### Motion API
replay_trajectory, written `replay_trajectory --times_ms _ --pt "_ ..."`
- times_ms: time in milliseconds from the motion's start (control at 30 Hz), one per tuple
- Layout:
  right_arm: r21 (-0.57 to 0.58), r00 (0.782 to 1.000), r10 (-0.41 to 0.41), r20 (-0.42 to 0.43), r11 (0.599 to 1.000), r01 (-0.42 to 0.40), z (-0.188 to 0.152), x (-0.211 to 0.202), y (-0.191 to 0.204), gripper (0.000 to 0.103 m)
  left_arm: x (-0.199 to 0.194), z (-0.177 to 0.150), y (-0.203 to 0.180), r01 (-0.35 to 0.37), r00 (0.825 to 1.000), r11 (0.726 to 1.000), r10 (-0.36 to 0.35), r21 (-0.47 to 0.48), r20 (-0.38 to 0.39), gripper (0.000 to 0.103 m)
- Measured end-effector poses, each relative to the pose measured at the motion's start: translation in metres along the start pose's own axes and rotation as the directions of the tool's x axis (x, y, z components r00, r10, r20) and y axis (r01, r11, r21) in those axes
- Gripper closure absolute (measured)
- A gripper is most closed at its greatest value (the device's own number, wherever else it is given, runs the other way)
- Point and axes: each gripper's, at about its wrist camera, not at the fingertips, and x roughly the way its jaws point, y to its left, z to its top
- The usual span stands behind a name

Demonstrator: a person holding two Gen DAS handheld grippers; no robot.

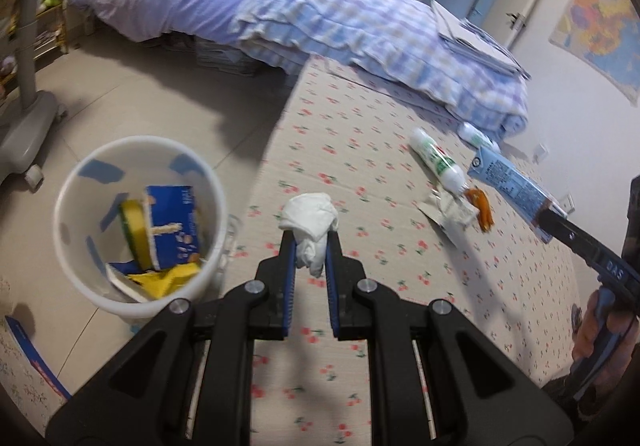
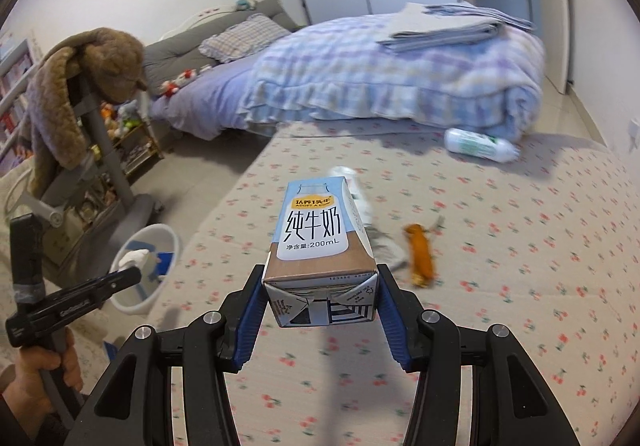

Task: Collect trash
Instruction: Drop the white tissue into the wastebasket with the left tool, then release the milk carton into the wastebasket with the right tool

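My left gripper (image 1: 311, 246) is shut on a crumpled white tissue (image 1: 310, 216) and holds it above the mat's left edge, just right of the white bin (image 1: 80, 246). The bin holds a blue carton and yellow wrappers. My right gripper (image 2: 320, 286) is shut on a blue milk carton (image 2: 318, 230) held above the mat; it also shows in the left wrist view (image 1: 508, 182). On the cherry-print mat (image 1: 360, 346) lie two white-green bottles (image 1: 438, 160) (image 2: 478, 145), an orange wrapper (image 2: 420, 256) and a torn white wrapper (image 1: 452, 216).
A bed with a checked quilt (image 1: 360, 26) borders the mat at the back. A grey chair base (image 1: 24, 126) stands on the tiled floor left of the bin. A blue-edged box (image 1: 32, 358) lies at the near left.
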Motion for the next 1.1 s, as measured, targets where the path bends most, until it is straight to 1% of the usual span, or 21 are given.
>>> replay_trajectory --times_ms 233,533,600,633,667,700,733,767,833,933,1000,1100 --pt "-0.070 0.998 0.061 -0.013 0.996 -0.062 0.005 0.018 0.049 0.049 -0.009 0.004 0.040 -0.069 0.997 0.993 0.071 -0.094 0.028 0.088" --pt "-0.163 0.989 0.141 -0.052 0.975 -0.148 0.005 0.044 0.107 0.049 -0.015 0.006 0.094 -0.150 0.986 0.968 0.162 -0.203 0.041 0.087" --pt "-0.184 0.985 0.161 -0.067 0.968 -0.171 0.004 0.050 0.120 0.049 -0.015 0.007 0.100 -0.180 0.980 0.961 0.193 -0.210 0.042 0.080" --pt "-0.195 0.982 0.172 -0.075 0.963 -0.184 0.003 0.053 0.126 0.049 -0.015 0.007 0.104 -0.205 0.975 0.955 0.218 -0.215 0.038 0.069" --pt "-0.208 0.980 0.182 -0.081 0.958 -0.196 0.002 0.056 0.133 0.049 -0.016 0.007 0.107 -0.220 0.972 0.950 0.234 -0.221 0.035 0.053" --pt "-0.217 0.979 0.187 -0.085 0.955 -0.201 0.001 0.059 0.138 0.049 -0.017 0.007 0.111 -0.242 0.966 0.942 0.256 -0.234 0.031 0.044" --pt "-0.227 0.977 0.191 -0.093 0.951 -0.208 0.000 0.062 0.144 0.049 -0.018 0.007 0.115 -0.255 0.962 0.935 0.270 -0.246 0.029 0.032" --pt "-0.234 0.975 0.198 -0.100 0.948 -0.216 -0.001 0.066 0.148 0.049 -0.018 0.006 0.120 -0.269 0.959 0.928 0.282 -0.259 0.014 0.026" --pt "-0.246 0.972 0.205 -0.116 0.942 -0.228 -0.003 0.072 0.157 0.049 -0.014 0.004 0.126 -0.305 0.951 0.914 0.308 -0.268 -0.033 0.024" --pt "-0.257 0.965 0.217 -0.145 0.934 -0.249 -0.005 0.084 0.167 0.049 -0.007 -0.002 0.139 -0.384 0.923 0.874 0.367 -0.298 -0.115 0.020" --pt "-0.255 0.958 0.232 -0.167 0.929 -0.269 -0.005 0.092 0.173 0.049 -0.007 -0.004 0.145 -0.415 0.910 0.855 0.389 -0.311 -0.145 0.019" --pt "-0.250 0.948 0.252 -0.194 0.922 -0.296 -0.003 0.103 0.181 0.049 -0.011 -0.008 0.150 -0.442 0.897 0.837 0.414 -0.322 -0.155 0.016"
